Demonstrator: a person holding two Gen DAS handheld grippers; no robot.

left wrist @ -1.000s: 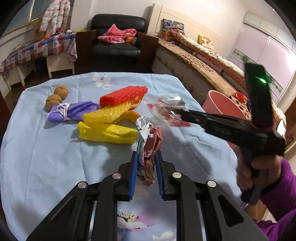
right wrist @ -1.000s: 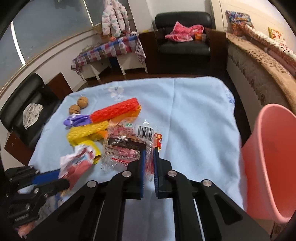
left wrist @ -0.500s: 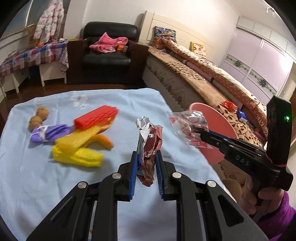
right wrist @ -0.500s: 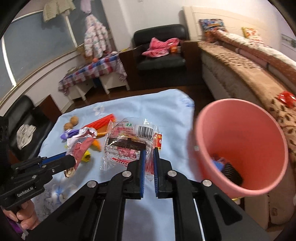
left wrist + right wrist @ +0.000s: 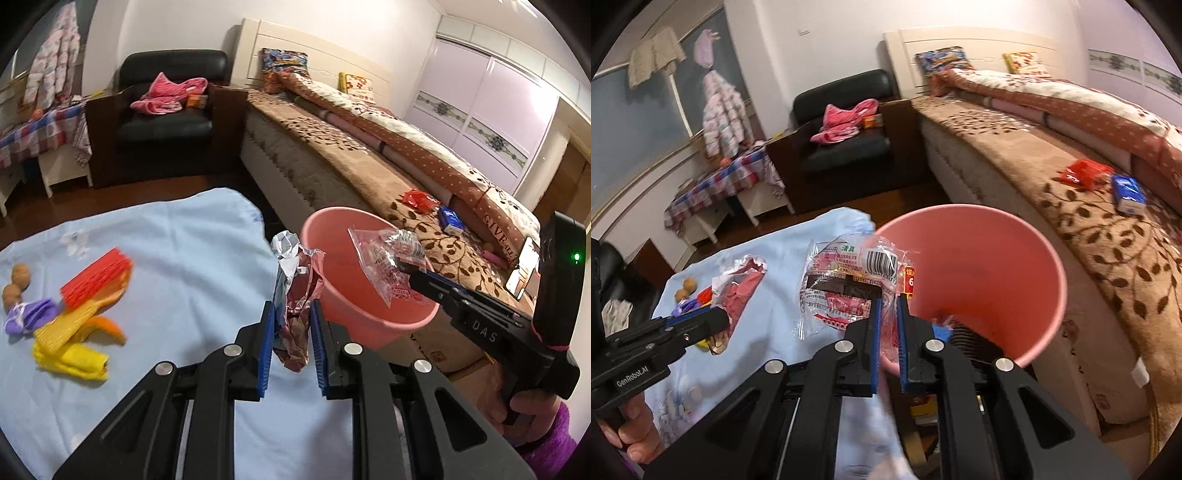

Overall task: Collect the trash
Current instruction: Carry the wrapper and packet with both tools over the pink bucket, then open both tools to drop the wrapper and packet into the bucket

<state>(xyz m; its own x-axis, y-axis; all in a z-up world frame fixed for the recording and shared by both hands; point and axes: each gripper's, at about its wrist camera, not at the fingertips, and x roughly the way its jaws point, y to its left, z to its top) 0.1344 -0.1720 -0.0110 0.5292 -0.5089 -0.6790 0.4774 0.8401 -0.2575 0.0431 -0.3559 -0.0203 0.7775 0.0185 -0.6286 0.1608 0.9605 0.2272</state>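
Blue cloth (image 5: 177,266) covers the table, and at its left lie two walnuts (image 5: 16,282), a purple scrap (image 5: 27,314) and red, orange and yellow foam sleeves (image 5: 81,314) in a loose heap. Further right, the left gripper (image 5: 291,325) is clamped on a crumpled red and silver wrapper (image 5: 295,295), holding it above the cloth near the table's right edge. Just beyond that edge stands a pink bucket (image 5: 369,321), with dark and blue litter low inside it. The right gripper (image 5: 888,325) pinches a clear printed packet (image 5: 849,280) at the bucket's near rim, over the opening. A brown bed (image 5: 369,162) fills the right.
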